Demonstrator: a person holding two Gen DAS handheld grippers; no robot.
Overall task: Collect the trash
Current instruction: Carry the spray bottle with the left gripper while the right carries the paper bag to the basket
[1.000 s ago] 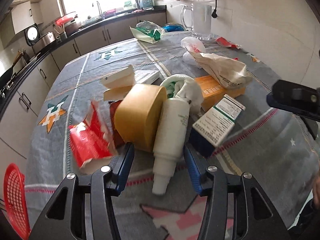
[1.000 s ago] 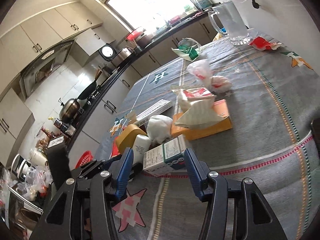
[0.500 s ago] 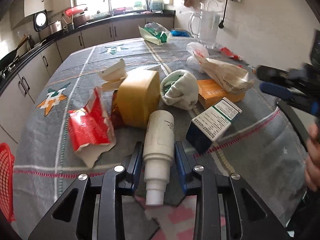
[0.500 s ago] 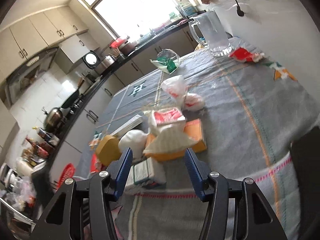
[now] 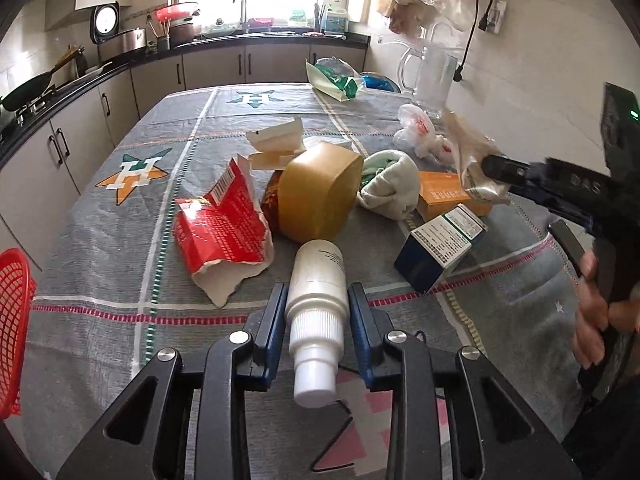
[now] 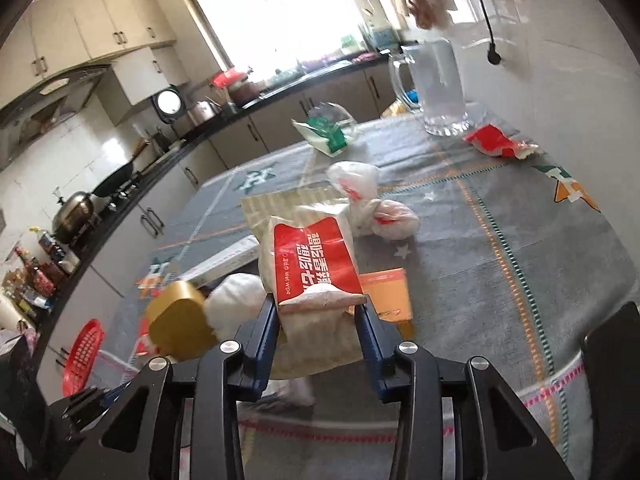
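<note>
Both grabs just landed on the table [image 5: 100,248]

Your left gripper [image 5: 316,312], open a sec ago, now clamps the white bottle [image 5: 318,284]; right gripper [image 6: 316,312] moved in & pinches the wet-wipe pack [image 6: 316,264]. Next, I'd say: red basket [image 5: 14,320], table's left edge.

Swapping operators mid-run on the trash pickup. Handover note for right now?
Left gripper: shut on the white bottle, cap pointing at the camera, bottle at the near table edge.
Right gripper: shut on the wet wipe pack, held over the orange box.
On the table: torn red carton, yellow tub, blue-white box, white cloth bundle, plastic bags, green packet.
Red basket sits off the table's left edge; its contents are not visible.
Left to do: drop both held items, then clear the rest.
</note>
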